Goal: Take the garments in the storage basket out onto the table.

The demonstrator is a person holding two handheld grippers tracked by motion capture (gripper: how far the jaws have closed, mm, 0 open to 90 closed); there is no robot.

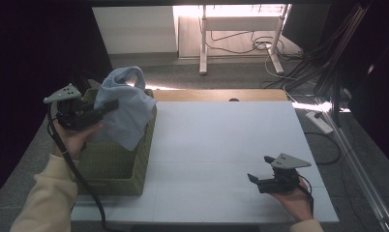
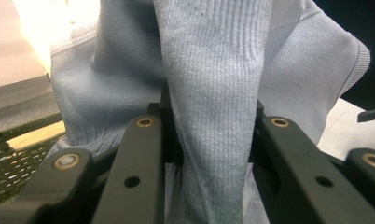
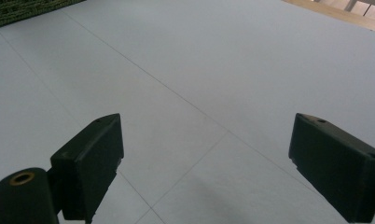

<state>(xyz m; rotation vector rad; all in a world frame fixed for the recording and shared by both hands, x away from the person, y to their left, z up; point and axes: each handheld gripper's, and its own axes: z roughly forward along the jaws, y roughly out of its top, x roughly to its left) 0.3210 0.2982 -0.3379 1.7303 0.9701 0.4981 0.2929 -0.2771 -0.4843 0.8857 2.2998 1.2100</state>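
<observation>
A light blue knitted garment (image 1: 125,104) hangs above the green woven basket (image 1: 115,169) at the table's left, its lower part draping over the basket's right wall. My left gripper (image 1: 110,105) is shut on a fold of it; in the left gripper view the ribbed cloth (image 2: 213,116) is pinched between the two black jaws. My right gripper (image 1: 261,168) rests low over the white table near the front right corner, held in a hand, open with nothing between its jaws (image 3: 204,154).
The white table top (image 1: 221,145) has a wooden strip along its far edge. The basket's corner (image 3: 17,11) shows far off in the right gripper view. Beyond the table are a desk frame (image 1: 241,38) and cables on the floor.
</observation>
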